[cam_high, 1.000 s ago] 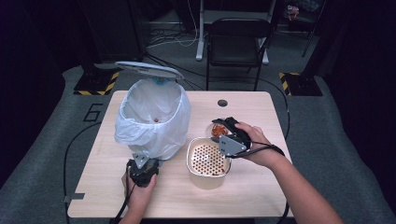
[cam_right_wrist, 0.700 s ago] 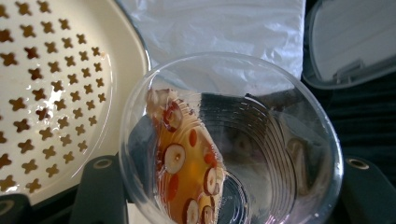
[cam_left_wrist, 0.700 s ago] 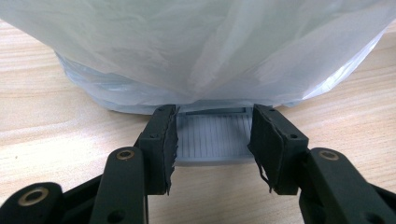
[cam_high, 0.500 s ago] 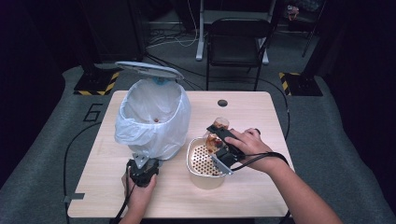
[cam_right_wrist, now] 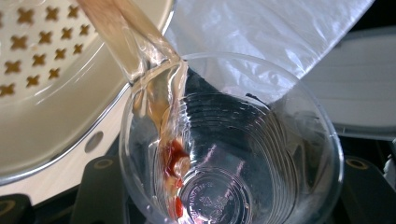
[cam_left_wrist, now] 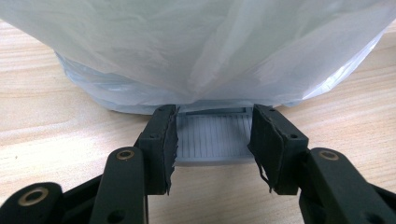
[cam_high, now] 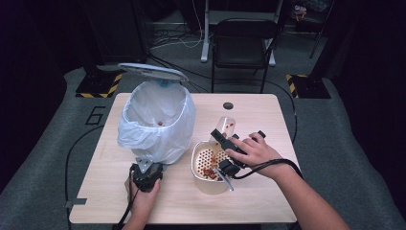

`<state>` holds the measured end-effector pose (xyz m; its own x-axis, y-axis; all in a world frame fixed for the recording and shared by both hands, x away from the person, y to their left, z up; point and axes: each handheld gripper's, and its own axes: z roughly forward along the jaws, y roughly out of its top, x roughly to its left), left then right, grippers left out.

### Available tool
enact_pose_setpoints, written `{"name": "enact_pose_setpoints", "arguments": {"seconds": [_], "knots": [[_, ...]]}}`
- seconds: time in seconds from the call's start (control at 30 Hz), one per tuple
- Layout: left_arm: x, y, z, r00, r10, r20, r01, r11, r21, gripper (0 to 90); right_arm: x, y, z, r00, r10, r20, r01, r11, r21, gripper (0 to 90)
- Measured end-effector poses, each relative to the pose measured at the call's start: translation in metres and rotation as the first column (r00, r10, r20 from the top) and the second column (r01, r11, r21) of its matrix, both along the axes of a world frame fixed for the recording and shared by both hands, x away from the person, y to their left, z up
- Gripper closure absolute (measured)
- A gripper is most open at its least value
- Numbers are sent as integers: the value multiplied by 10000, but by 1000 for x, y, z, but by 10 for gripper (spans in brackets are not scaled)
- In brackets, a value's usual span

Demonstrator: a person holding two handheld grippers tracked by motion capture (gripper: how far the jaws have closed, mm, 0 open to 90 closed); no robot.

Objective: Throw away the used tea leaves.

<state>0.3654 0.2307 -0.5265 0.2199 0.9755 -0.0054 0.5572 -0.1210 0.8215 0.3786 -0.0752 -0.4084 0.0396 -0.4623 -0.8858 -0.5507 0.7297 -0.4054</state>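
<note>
Beside the bag-lined bin (cam_high: pixel 155 120), whose pedal (cam_left_wrist: pixel 211 140) sits between the left gripper's (cam_left_wrist: pixel 212 147) parted jaws, the right gripper (cam_high: pixel 225 143), clenched on the clear cup (cam_right_wrist: pixel 231 154), has tipped it since 1 second ago, so liquid and red bits now pour into the strainer bowl (cam_high: pixel 210 163).

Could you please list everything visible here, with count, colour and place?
Table: one, light wood, centre.
Bin: one, white liner, lid up, table's left.
Pedal: one, grey, between the left jaws.
Strainer: one, cream, perforated, right of the bin.
Cup: one, clear, tipped, pouring brownish liquid with red bits into the strainer.
Chair: one, black, behind the table.
Left gripper: black, at the pedal.
Right gripper: black, holding the cup.
</note>
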Motion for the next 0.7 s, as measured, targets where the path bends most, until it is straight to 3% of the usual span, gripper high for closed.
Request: {"name": "enact_pose_setpoints", "arguments": {"seconds": [0.03,0.17,0.23,0.33,0.4,0.47,0.53,0.7], "knots": [[0,0,0,10000,1,-1,-1,10000,0,513,-1,-1,0,9997,-198,155,205,9990,-409,384],[0,0,0,10000,3,2,-3,10000,-1,513,1,2,-1,9984,77,553,-1,9908,-1355,384],[0,0,0,10000,2,0,-2,10000,-5,514,2,1,-5,9984,123,557,-65,9945,-1043,384],[0,0,0,10000,-32,-30,32,10000,36,514,3,0,-2,9974,44,717,66,9883,-1526,384],[0,0,0,10000,-29,-32,29,10000,35,513,3,1,-1,9966,62,826,66,9881,-1538,383],[0,0,0,10000,-6,-14,6,10000,5,513,3,1,-4,9968,215,769,-132,9942,-1071,382],[0,0,0,10000,0,-2,0,10000,-4,514,2,2,-3,9955,289,907,-161,9902,-1388,382],[0,0,0,10000,2,1,-2,10000,-3,514,1,2,-6,9936,304,1087,-131,9877,-1560,382]]}}
